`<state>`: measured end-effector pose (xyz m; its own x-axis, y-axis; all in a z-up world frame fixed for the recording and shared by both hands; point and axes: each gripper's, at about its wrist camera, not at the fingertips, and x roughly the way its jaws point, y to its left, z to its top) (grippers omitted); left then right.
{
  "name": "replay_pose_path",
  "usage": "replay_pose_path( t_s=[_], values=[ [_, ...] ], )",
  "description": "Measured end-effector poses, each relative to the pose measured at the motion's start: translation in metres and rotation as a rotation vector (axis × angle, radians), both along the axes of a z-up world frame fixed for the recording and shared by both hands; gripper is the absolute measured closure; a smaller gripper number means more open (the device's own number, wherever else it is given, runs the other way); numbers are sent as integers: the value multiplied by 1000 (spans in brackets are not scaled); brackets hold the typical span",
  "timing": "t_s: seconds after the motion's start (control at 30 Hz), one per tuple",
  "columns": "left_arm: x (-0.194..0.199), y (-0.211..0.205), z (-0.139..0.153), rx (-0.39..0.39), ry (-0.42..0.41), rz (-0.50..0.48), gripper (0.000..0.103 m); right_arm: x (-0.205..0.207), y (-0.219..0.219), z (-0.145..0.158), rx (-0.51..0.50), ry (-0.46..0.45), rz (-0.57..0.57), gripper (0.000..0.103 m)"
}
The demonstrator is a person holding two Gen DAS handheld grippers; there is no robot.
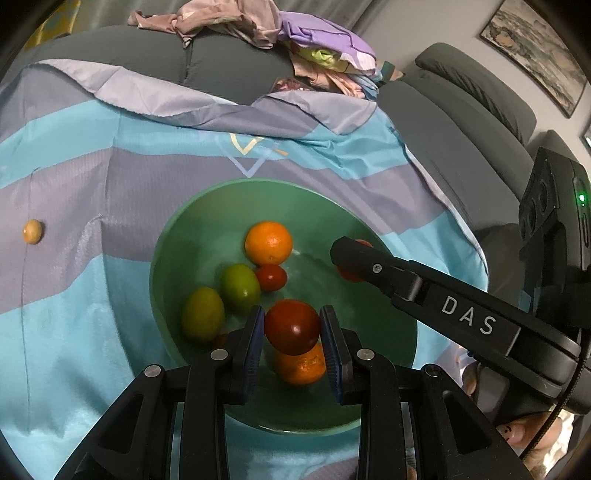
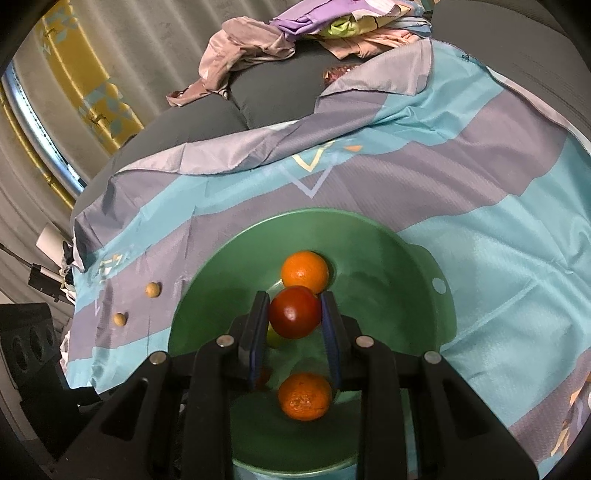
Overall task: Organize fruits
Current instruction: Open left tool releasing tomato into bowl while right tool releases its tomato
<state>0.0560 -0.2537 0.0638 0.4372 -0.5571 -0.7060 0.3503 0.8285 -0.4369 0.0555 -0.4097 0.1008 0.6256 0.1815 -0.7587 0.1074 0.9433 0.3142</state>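
Observation:
A green bowl point(image 1: 177, 236) sits on a blue and purple cloth and shows in the right wrist view point(image 2: 406, 266) too. It holds two oranges point(image 1: 268, 242), two green fruits point(image 1: 240, 288) and a small red fruit point(image 1: 271, 277). My left gripper point(image 1: 292, 326) is shut on a dark red fruit point(image 1: 291, 325) above the bowl. My right gripper point(image 2: 295, 314) is shut on another dark red fruit point(image 2: 294, 312) over the bowl; it shows from the side in the left wrist view point(image 1: 351, 262). Oranges point(image 2: 304, 275) lie below it.
Small tan fruits lie on the cloth left of the bowl point(image 1: 33, 231) point(image 2: 152, 290) point(image 2: 120, 319). A pile of clothes point(image 1: 258, 26) lies on the grey cushion behind. A grey sofa point(image 1: 461, 122) stands at the right.

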Motion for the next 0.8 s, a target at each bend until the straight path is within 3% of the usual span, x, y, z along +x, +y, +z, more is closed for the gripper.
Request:
replay_pose_path(
  t_s=[0.57, 0.6, 0.7, 0.8],
  values=[
    [2, 1, -2, -8, 0, 22, 73, 2, 2, -3, -44, 27, -11, 73],
    [1, 4, -1, -14, -4, 27, 73, 1, 3, -2, -46, 26, -12, 70],
    [-1, 18, 6, -38, -11, 46, 73, 1, 6, -1, -51, 18, -11, 51],
    [-2, 41, 14, -44, -22, 90, 68, 0, 11, 3, -68, 3, -6, 50]
  ],
)
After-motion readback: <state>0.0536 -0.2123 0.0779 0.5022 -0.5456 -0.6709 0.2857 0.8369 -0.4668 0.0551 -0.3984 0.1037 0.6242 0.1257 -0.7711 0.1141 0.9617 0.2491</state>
